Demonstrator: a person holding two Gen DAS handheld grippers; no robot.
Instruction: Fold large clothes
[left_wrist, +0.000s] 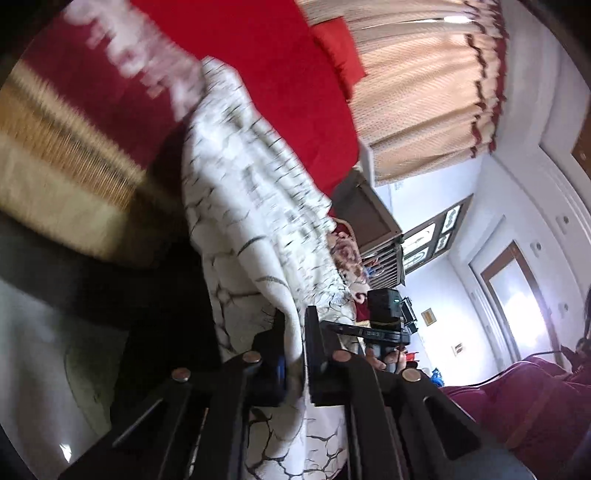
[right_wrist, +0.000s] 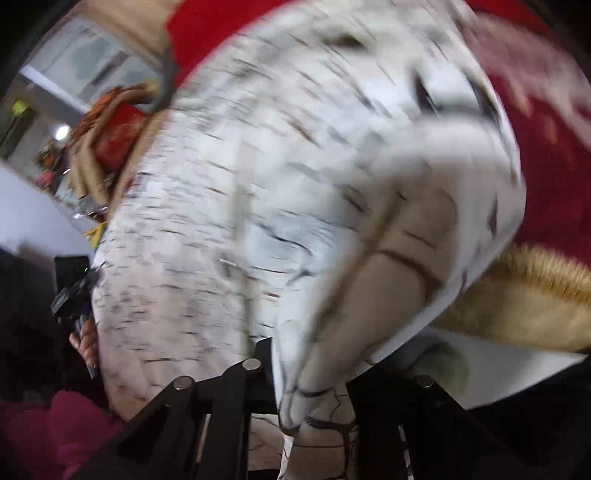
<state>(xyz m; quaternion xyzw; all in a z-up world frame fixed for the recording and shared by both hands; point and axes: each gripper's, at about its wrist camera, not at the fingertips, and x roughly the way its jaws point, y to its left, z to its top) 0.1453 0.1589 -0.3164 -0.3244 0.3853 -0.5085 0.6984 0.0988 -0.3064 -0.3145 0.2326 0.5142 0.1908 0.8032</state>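
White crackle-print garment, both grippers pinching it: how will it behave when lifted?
Likely floppy: the white garment drapes in folds from the left gripper. Probably light, thin cloth, bunching at the right gripper. It may sag between the grips.

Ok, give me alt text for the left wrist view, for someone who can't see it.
The left hand-held gripper is shut on a white garment with a dark crackle print, which trails away over a red bedspread. Beyond it, the person's other hand holds the right hand-held gripper, with beige curtains and white walls behind. The picture is motion-blurred.
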